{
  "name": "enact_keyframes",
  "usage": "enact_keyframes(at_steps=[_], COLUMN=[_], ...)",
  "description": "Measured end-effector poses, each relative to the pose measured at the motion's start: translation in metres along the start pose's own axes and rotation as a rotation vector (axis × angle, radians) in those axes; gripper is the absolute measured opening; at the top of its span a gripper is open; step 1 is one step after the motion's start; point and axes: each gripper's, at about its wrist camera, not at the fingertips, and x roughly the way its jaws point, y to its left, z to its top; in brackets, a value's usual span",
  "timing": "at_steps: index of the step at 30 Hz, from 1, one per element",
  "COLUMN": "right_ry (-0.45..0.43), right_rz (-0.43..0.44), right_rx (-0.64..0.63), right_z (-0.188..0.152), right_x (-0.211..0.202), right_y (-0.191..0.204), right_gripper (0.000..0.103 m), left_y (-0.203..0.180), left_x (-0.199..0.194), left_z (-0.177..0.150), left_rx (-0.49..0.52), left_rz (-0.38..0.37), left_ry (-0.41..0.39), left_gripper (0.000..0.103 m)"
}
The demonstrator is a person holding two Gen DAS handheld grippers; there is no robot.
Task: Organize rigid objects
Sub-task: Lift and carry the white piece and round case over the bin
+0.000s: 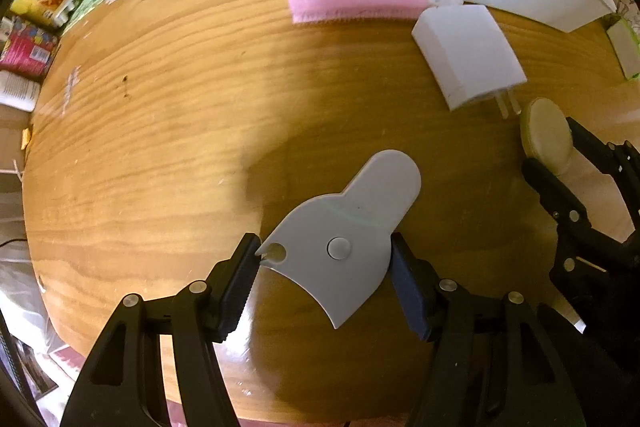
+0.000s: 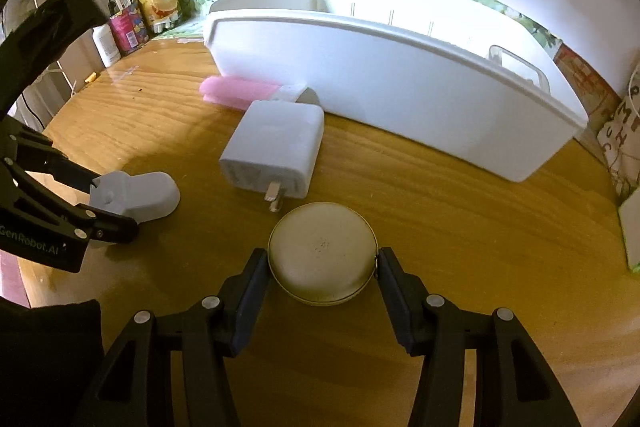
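- The left gripper [image 1: 324, 259] is clamping a flat grey plastic piece [image 1: 344, 239] by its two edges, both pads touching it, holding it just over the wooden table [image 1: 160, 131].
- The right gripper [image 2: 323, 263] is squeezing a round beige case [image 2: 322, 253] between its fingers, pads pressing on both sides.
- A white charger [image 2: 276, 151] is lying on the table just ahead of the round case, prongs pointing back at it.
- A pink roll [image 2: 240, 91] is sitting right against the front wall of the long white bin [image 2: 400, 99], just behind the charger.
- Snack packets [image 2: 156, 7] are standing along the far-left wall.
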Motion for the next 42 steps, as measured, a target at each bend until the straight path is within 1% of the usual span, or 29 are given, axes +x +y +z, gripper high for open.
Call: enact_keyframes(at_steps=[5, 9, 13, 17, 18, 20, 21, 22, 25, 27, 30, 37, 42], right_ry=[-0.009, -0.031, -0.060, -0.097, -0.107, -0.125, -0.131, -0.139, -0.165, -0.189, -0.219, -0.284, -0.332], right_rz=[0.001, 0.004, 0.002, -0.004, -0.007, -0.009, -0.010, -0.013, -0.014, -0.013, -0.020, -0.026, -0.044], right_rx=[0.008, 0.012, 0.008, -0.005, -0.009, -0.013, -0.016, -0.020, -0.020, -0.020, -0.030, -0.025, -0.021], right_z=[-0.008, -0.007, -0.005, 0.002, 0.005, 0.011, 0.013, 0.017, 0.024, 0.031, 0.042, 0.067, 0.087], right_x=[-0.012, -0.023, -0.035, -0.049, -0.053, -0.059, -0.061, -0.064, -0.073, -0.079, -0.086, -0.098, -0.102], right_y=[0.006, 0.008, 0.008, 0.009, 0.008, 0.007, 0.006, 0.006, 0.002, -0.003, -0.009, -0.032, -0.051], right_gripper=[0.055, 0.055, 0.055, 0.055, 0.055, 0.055, 0.055, 0.055, 0.055, 0.055, 0.055, 0.055, 0.055], left_y=[0.016, 0.030, 0.036, 0.039, 0.036, 0.034, 0.025, 0.025, 0.024, 0.031, 0.026, 0.019, 0.010], left_x=[-0.007, -0.013, -0.027, -0.047, -0.052, -0.061, -0.067, -0.074, -0.087, -0.090, -0.106, -0.142, -0.159], left_z=[-0.017, -0.029, -0.040, -0.037, -0.027, -0.022, -0.010, -0.001, 0.012, 0.019, 0.030, 0.056, 0.075], left_rx=[-0.034, -0.069, -0.090, -0.088, -0.089, -0.091, -0.092, -0.093, -0.094, -0.088, -0.071, -0.066, -0.061], left_rz=[0.015, 0.030, 0.040, 0.053, 0.055, 0.064, 0.069, 0.070, 0.066, 0.066, 0.067, 0.026, -0.005], left_ry=[-0.012, -0.023, -0.060, -0.099, -0.108, -0.135, -0.147, -0.165, -0.212, -0.238, -0.294, -0.439, -0.520], left_gripper=[0.067, 0.067, 0.067, 0.067, 0.067, 0.067, 0.067, 0.067, 0.067, 0.067, 0.067, 0.067, 0.068])
